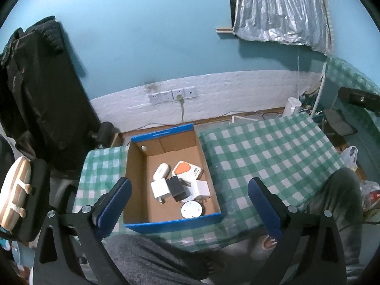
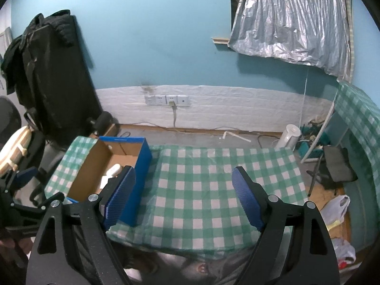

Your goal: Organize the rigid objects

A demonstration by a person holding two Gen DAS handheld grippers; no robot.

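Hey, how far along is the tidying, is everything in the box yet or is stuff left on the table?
Looks nearly done. The cardboard box already holds the white charger, black block, orange-topped case and round white disc. Nothing is in hand: left gripper and right gripper are both open and empty. The checkered tablecloth shows no loose items left.

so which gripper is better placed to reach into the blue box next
Left. The left gripper hangs open directly over the blue box and its pile of items. The right gripper, also open, faces bare checked tablecloth, box off to its left.
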